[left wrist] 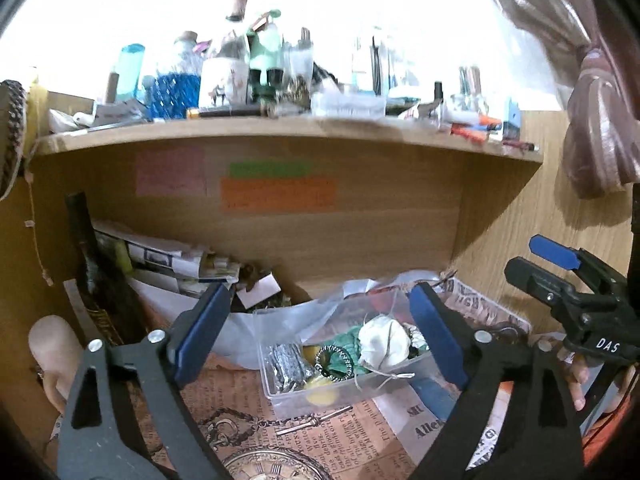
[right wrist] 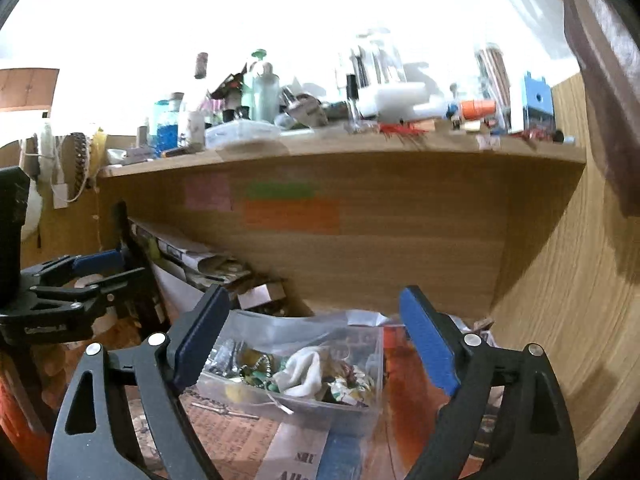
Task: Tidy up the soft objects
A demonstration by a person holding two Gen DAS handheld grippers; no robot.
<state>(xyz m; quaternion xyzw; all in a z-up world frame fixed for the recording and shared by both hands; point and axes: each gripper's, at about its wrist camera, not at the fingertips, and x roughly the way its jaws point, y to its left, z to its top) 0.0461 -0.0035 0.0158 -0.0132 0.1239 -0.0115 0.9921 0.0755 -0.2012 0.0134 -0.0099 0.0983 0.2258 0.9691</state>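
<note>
A clear plastic box [left wrist: 280, 394] sits on newspaper under a wooden shelf. It holds a white crumpled cloth [left wrist: 384, 342], green fabric [left wrist: 348, 344], a beaded ring and shiny bits. The box [right wrist: 360, 344] and white cloth [right wrist: 304, 372] also show in the right wrist view. My left gripper [left wrist: 320, 320] is open and empty, its fingers either side of the box, a little short of it. My right gripper [right wrist: 314, 332] is open and empty, also framing the box. The right gripper [left wrist: 560, 264] appears at the right of the left wrist view; the left gripper [right wrist: 108, 268] appears at the left of the right wrist view.
A wooden shelf [left wrist: 280, 136] above is crowded with bottles and pens. A dark bottle [left wrist: 92, 264] and stacked papers [left wrist: 168, 260] lean at the back left. A pocket watch [left wrist: 268, 468] lies on the newspaper in front. A wood side panel [right wrist: 560, 300] stands at the right.
</note>
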